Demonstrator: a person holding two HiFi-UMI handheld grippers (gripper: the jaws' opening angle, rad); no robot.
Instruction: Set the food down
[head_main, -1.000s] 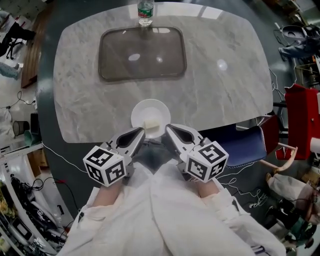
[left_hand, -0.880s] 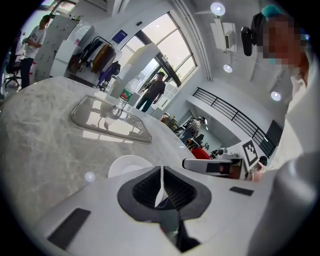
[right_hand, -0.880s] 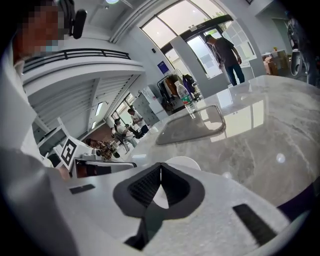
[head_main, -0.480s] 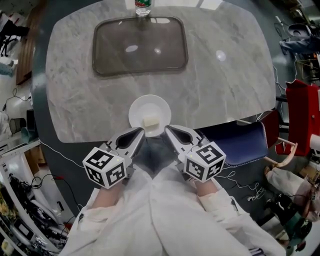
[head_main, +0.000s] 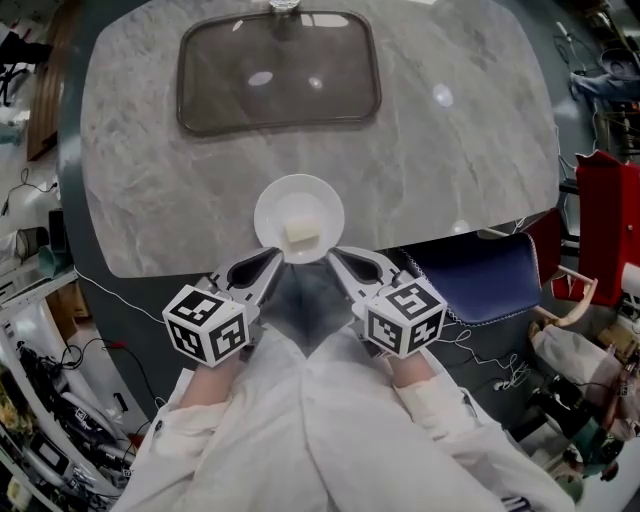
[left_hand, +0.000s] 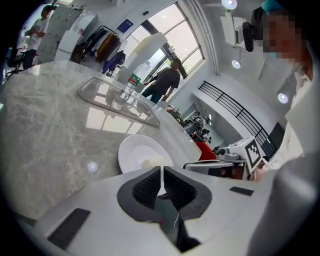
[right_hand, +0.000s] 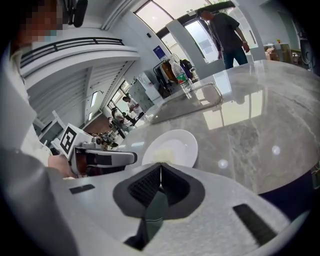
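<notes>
The white round plate (head_main: 262, 205) carrying the pale food block (head_main: 301, 235) now lies farther in over the grey marble surface (head_main: 450, 180), closer to the smoked-glass tray (head_main: 280, 80) than a second ago. The jaws of the left gripper (head_main: 268, 262) and right gripper (head_main: 338, 256) are pressed together, apparently pinching the plate's rim on the side away from the tray. Only the release seems left.

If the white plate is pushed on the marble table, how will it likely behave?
The plate looks glazed and the table polished, so it would probably slide easily. It seems rigid and breakable, and sits near the edge. The pale block lies loose on it and might shift.
</notes>
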